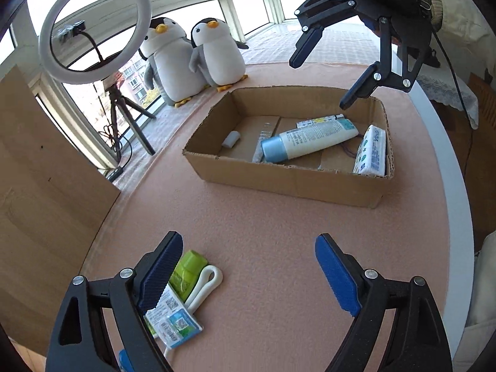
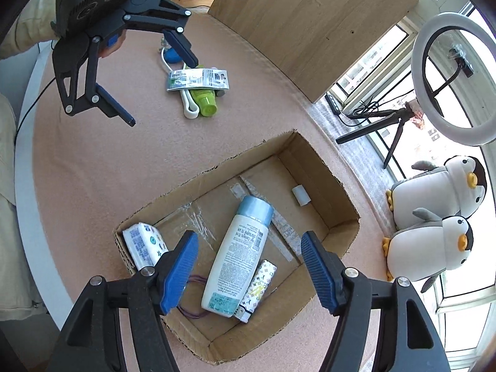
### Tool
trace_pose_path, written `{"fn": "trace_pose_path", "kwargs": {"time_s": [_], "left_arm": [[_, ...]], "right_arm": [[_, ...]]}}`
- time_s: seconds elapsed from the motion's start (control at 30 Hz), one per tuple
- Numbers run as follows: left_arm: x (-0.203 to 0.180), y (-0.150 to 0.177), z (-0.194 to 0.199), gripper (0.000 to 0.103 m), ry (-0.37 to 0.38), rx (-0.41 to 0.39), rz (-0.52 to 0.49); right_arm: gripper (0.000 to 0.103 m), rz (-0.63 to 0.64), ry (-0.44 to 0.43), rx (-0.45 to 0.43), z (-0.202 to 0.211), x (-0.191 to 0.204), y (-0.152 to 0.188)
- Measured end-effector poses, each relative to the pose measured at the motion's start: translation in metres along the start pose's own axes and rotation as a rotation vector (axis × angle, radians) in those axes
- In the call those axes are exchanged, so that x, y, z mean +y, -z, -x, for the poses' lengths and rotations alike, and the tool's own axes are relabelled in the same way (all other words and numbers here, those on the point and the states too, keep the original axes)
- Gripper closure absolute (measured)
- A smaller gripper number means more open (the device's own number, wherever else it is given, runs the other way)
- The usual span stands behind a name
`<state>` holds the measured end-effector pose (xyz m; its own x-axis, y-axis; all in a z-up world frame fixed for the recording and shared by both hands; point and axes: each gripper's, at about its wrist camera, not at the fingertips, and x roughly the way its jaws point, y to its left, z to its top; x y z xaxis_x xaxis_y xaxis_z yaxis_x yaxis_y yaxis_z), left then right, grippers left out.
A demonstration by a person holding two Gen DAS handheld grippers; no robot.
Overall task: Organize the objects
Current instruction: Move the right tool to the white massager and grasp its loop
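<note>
Your left gripper (image 1: 248,266) hangs wide open and empty over the pink felt-covered round table (image 1: 263,223), its blue-padded fingers (image 1: 161,266) spread beside the last small heap of loose items. Your right gripper (image 2: 249,266) hovers above the shallow open-topped brown cardboard box (image 2: 325,173), equally spread, gripping nothing.

Already in the box: a white plastic lotion bottle with a pale blue cap (image 2: 238,248) lying on its side, a white patterned tube-shaped stick (image 2: 259,288) touching it, a soft white tissue packet printed in blue (image 2: 144,245) leaning at the wall, a small white cylinder (image 2: 300,195), and a thin purple loop (image 2: 192,294) on the floor.

Still out on the felt, well apart from the box: a lime-green plastic tube with a matching cap (image 1: 187,271), a white looped plastic clip (image 1: 206,286) touching it, and a flat printed white-and-teal sachet (image 1: 173,322) lying across both. A blue object with a white cord sits behind them, too hidden to identify.

The sachet looks light, thin and floppy; pinch it near an edge, expecting it to sag. The green tube appears stiffer but smooth; take it across the middle of its body, square to its length, since a hold at the rounded cap would likely slip.
</note>
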<state>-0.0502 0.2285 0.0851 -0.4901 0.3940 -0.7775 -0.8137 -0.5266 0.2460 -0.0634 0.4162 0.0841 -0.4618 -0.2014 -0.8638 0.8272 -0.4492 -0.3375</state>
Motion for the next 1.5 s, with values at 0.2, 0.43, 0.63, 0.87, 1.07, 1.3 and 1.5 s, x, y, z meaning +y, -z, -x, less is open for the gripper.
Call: {"fn": "trace_pose_path", "kwargs": {"time_s": [0.2, 0.43, 0.63, 0.87, 1.07, 1.3, 1.5], "left_arm": [[0.02, 0.047, 0.029, 0.013, -0.096, 0.024, 0.154], [0.044, 0.109, 0.064, 0.012, -0.204, 0.053, 0.313], [0.055, 0.159, 0.096, 0.012, -0.26, 0.053, 0.428], [0.05, 0.206, 0.128, 0.009, -0.321, 0.048, 0.568], [0.043, 0.238, 0.139, 0.009, -0.35, 0.084, 0.628], [0.044, 0.252, 0.149, 0.009, -0.366, 0.083, 0.677], [0.043, 0.249, 0.144, 0.009, -0.349, 0.079, 0.674]], "right_arm": [[0.036, -0.087, -0.002, -0.014, -0.01, 0.005, -0.043], [0.035, -0.064, -0.024, -0.03, -0.023, 0.044, -0.102], [0.034, -0.05, -0.076, 0.009, -0.063, 0.09, -0.154], [0.034, -0.058, -0.131, 0.142, -0.145, 0.088, -0.168], [0.035, -0.075, -0.201, 0.138, -0.163, 0.087, -0.171], [0.085, -0.045, -0.306, 0.087, -0.15, 0.133, -0.187], [0.09, -0.096, -0.342, 0.052, -0.134, 0.18, -0.192]]}}
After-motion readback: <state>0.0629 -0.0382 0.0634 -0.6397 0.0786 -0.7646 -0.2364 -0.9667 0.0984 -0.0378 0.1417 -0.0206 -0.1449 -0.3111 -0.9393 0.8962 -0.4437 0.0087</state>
